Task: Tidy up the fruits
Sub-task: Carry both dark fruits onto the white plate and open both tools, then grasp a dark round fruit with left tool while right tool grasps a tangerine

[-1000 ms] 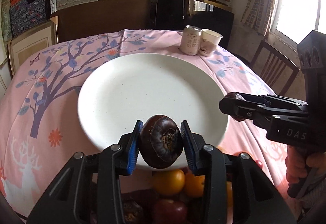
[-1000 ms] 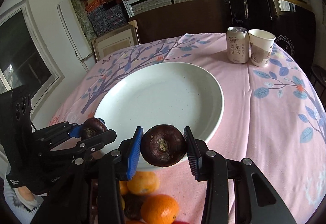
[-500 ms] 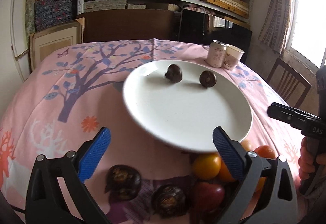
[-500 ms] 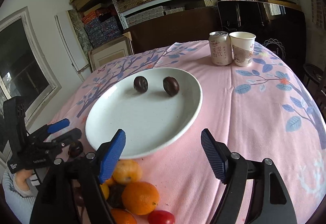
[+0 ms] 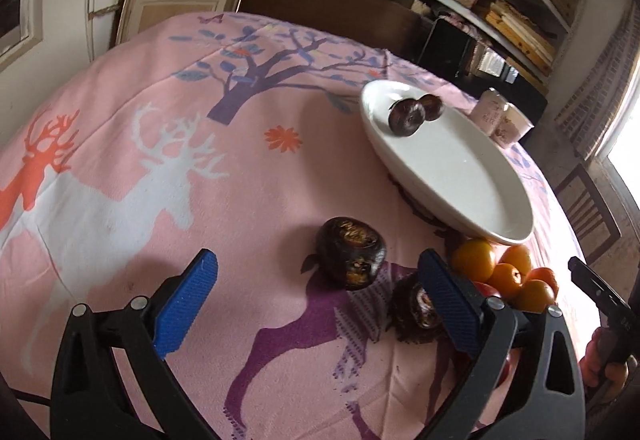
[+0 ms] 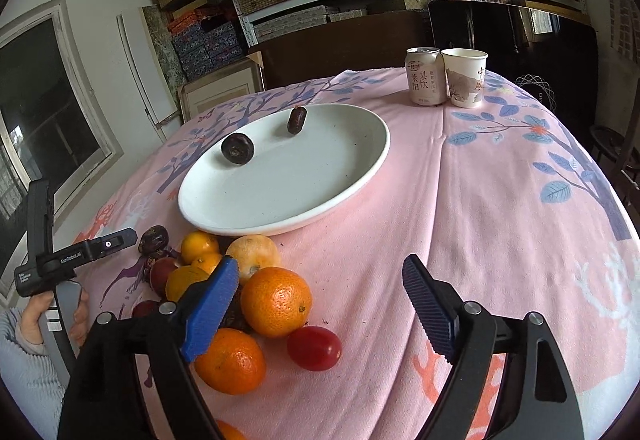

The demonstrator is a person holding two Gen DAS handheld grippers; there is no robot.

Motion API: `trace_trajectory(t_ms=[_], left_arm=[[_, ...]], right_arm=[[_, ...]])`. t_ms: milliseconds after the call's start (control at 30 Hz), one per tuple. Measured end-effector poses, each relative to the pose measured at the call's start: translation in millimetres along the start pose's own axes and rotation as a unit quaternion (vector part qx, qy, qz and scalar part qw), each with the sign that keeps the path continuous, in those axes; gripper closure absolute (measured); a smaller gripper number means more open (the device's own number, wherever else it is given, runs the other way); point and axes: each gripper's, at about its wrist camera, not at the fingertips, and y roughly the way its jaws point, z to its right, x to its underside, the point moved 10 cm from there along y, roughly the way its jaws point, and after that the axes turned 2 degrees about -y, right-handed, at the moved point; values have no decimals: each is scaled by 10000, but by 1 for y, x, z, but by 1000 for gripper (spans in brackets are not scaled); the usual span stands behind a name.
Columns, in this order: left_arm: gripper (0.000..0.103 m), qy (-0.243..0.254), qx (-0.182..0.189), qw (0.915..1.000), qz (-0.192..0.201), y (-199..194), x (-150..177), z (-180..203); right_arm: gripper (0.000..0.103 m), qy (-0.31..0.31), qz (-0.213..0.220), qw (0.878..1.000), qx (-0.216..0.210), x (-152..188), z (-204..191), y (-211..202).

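Observation:
A white plate holds two dark round fruits. In front of it lies a pile of oranges, a cherry tomato and more dark fruits. My right gripper hovers over the pile with its jaws opening. The pads touch nothing, and one orange lies on the cloth under the gap. My left gripper stands wide open above a dark fruit on the cloth, without touching it. Another dark fruit is partly hidden behind its right finger.
A drink can and a paper cup stand at the far side of the pink tablecloth. A hand holds the left gripper at the table's left edge. A chair stands to the right.
Both grippers have opened and let go of their dark fruits, which now lie on the plate. Both have drawn back towards the fruit pile, and the left has swung leftwards and rolled.

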Motion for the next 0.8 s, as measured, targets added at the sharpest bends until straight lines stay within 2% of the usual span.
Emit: trace_trajectory(t_ms=[133, 267, 467, 600, 700, 767, 800], left_arm=[[5, 194, -46, 9997, -157, 7, 7, 5], [4, 441, -390, 9981, -175, 13, 7, 8], [4, 419, -374, 9982, -191, 14, 6, 7], [4, 418, -374, 9982, -196, 14, 6, 7], [4, 415, -369, 9983, -194, 14, 6, 7], [4, 416, -372, 9983, -193, 14, 6, 7], [4, 416, -373, 9982, -195, 14, 6, 7]], right_arm=[[15, 15, -68, 9999, 84, 1, 2, 2], [15, 60, -104, 9999, 108, 2, 5, 2], [15, -470, -388, 9980, 184, 13, -12, 13], [16, -530, -490, 9973, 106, 16, -17, 18], [31, -545, -706, 9960, -40, 22, -21, 26], [51, -479, -772, 9953, -327, 23, -27, 30], [54, -479, -775, 9950, -421, 23, -30, 30]])
